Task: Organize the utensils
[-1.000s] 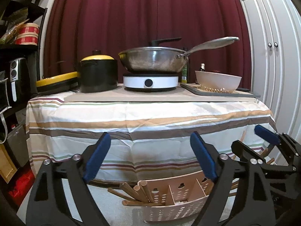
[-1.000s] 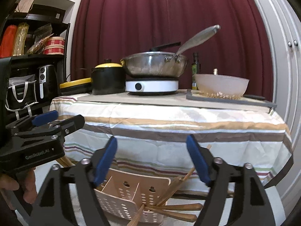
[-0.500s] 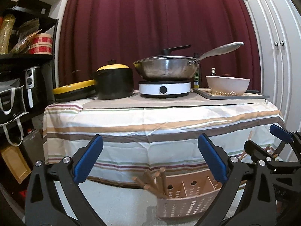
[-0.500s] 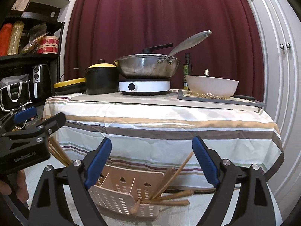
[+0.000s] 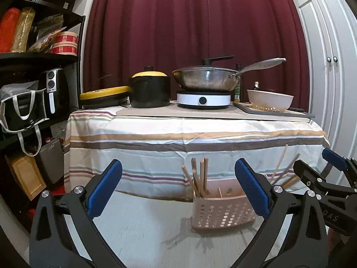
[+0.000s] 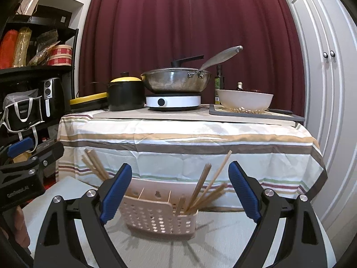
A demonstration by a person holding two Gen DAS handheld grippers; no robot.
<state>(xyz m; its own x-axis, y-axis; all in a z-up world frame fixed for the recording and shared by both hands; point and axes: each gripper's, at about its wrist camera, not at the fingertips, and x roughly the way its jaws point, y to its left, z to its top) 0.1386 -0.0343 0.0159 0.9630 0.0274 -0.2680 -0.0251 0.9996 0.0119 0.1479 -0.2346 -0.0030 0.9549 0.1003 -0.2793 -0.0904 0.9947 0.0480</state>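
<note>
Maroon curtain backs a striped-cloth table; on the pale worktop before it stands a pink slotted caddy; wooden chopsticks stand in its end compartments, the middle ones seemingly empty. Left gripper and right gripper have jaws just widened, now spread wide, holding nothing. Sorting appears largely complete; nothing loose is visible.

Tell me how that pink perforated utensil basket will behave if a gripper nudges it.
The basket looks like thin perforated plastic, so probably light and easy to slide. The chopsticks lean well above its rim on one end, so a push there might tip it or scatter them.
</note>
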